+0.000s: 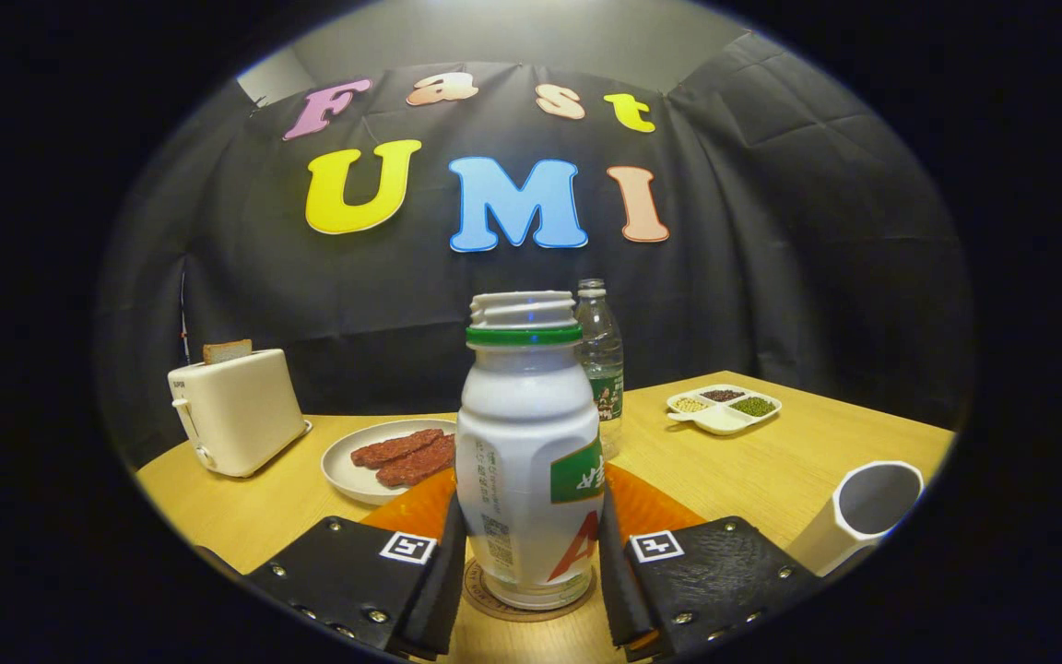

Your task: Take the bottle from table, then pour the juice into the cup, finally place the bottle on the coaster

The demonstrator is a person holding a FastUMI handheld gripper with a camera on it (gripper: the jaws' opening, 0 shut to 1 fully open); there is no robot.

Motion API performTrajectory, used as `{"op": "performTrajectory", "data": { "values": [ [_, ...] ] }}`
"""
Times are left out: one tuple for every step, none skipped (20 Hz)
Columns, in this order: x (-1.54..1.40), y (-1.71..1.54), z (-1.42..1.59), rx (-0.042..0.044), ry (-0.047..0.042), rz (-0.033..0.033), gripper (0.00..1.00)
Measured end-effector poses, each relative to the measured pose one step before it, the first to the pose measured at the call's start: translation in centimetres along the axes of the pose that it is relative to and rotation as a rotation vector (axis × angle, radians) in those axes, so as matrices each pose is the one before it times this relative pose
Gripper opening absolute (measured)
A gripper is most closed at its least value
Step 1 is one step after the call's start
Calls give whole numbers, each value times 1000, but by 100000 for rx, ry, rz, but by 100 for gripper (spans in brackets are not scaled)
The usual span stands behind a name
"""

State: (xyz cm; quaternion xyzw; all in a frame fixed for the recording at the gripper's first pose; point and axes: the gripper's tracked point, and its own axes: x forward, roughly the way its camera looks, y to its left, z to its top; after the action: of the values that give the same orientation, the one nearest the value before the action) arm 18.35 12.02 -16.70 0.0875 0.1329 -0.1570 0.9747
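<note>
Gripper view: bottle (528,461) stands on coaster (485,599), tongs (531,563) spread just beside it.

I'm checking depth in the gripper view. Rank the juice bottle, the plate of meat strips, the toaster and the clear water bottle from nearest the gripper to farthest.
1. Juice bottle: between the fingers of the gripper, standing on the coaster.
2. Plate of meat strips: beyond the left finger.
3. Clear water bottle, behind the juice bottle, and toaster, far left: too close to call.

The gripper (531,553) – two blocky fingers (356,576) studded with bright screws, each bearing a square, perhaps fiducial, marker (407,547).
</note>
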Motion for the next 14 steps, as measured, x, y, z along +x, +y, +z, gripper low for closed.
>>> {"op": "performTrajectory", "data": {
  "values": [
    [14,89,56,-587,-192,-27,62],
    [79,-40,-56,-522,109,-47,62],
    [77,73,-137,-269,298,43,62],
    [815,204,133,-147,-36,110,62],
    [-90,25,-8,-393,-66,208,64],
    [69,-11,-121,-321,-125,76,64],
    [41,41,-15,-136,-50,1,64],
    [31,15,-189,-73,-50,-49,64],
    [10,13,5,-19,-17,63,64],
    [-85,-83,44,245,10,-277,64],
    [8,25,70,222,34,-324,65],
    [80,-156,-131,742,281,-557,69],
    [-90,53,-20,916,398,28,71],
    [-178,18,24,649,113,33,72]
  ]
}}
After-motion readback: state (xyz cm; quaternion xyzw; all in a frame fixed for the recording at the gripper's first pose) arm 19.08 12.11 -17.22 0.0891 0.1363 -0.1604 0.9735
